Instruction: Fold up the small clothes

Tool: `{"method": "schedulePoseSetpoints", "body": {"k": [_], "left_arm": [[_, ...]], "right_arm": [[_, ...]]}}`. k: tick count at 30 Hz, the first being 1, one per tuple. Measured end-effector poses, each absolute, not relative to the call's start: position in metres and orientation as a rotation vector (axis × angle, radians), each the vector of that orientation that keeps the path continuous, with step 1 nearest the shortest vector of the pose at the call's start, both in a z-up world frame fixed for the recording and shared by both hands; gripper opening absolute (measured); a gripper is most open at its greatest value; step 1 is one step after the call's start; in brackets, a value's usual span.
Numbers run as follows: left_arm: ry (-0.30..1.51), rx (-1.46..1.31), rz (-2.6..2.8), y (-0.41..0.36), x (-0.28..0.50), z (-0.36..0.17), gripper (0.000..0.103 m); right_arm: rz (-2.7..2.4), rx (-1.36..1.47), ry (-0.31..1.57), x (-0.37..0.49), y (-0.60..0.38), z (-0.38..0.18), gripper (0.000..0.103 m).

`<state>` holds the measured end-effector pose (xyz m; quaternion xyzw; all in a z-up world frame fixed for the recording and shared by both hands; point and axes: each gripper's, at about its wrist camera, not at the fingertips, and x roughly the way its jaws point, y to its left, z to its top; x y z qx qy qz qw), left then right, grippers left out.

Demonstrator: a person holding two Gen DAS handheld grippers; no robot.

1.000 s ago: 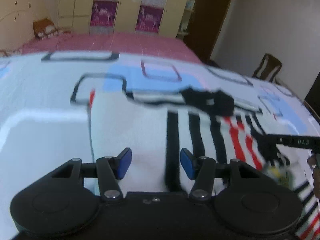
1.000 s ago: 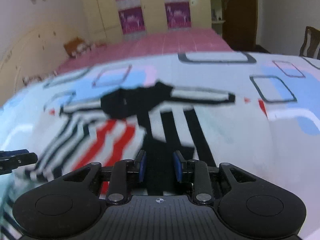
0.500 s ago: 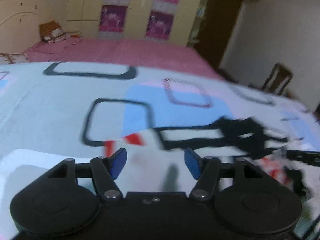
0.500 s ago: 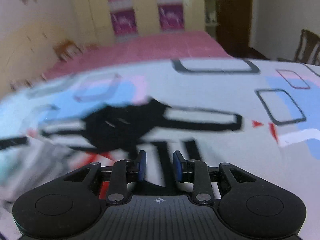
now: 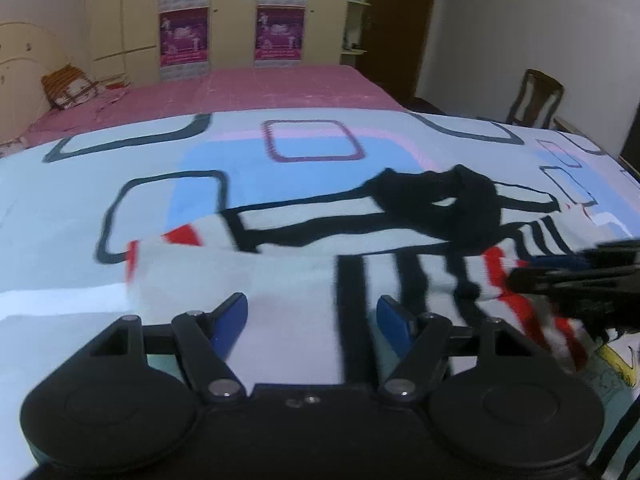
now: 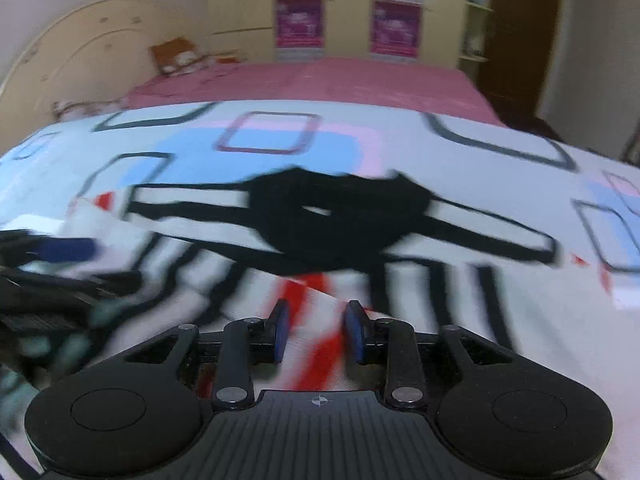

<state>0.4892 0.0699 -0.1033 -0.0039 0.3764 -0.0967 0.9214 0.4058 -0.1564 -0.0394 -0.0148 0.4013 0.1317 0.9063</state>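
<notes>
One striped garment (image 5: 288, 296) lies flat on the bed (image 5: 80, 200). Left gripper (image 5: 312, 312) fingers stand wide apart over its white panel. Right gripper (image 6: 318, 330) fingers stand slightly apart over its red stripe.

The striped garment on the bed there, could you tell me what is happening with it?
A person with a handheld gripper in each hand is folding a small striped garment spread on a patterned bedsheet. The left gripper is open over the white part. The right gripper sits with its jaws a little apart over the red stripes; whether it grips cloth is unclear. The garment's black collar lies farther away.
</notes>
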Motion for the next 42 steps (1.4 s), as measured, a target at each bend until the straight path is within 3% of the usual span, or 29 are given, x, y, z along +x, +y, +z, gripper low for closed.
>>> {"method": "schedulePoseSetpoints", "body": {"k": [9, 15, 24, 36, 42], "left_arm": [[0.745, -0.031, -0.220, 0.043, 0.485, -0.087, 0.074], [0.795, 0.000, -0.245, 0.007, 0.482, -0.102, 0.075], [0.792, -0.027, -0.139, 0.062, 0.460, -0.105, 0.079], [0.793, 0.010, -0.139, 0.063, 0.445, -0.102, 0.077], [0.783, 0.033, -0.092, 0.057, 0.432, -0.095, 0.093]], "right_arm": [[0.282, 0.069, 0.787, 0.388, -0.179, -0.017, 0.029], [0.335, 0.047, 0.825, 0.389, -0.160, -0.033, 0.029], [0.176, 0.074, 0.844, 0.377, -0.221, -0.038, 0.029], [0.150, 0.095, 0.859, 0.362, -0.233, -0.030, 0.030], [0.114, 0.125, 0.821, 0.339, -0.252, -0.016, 0.030]]}}
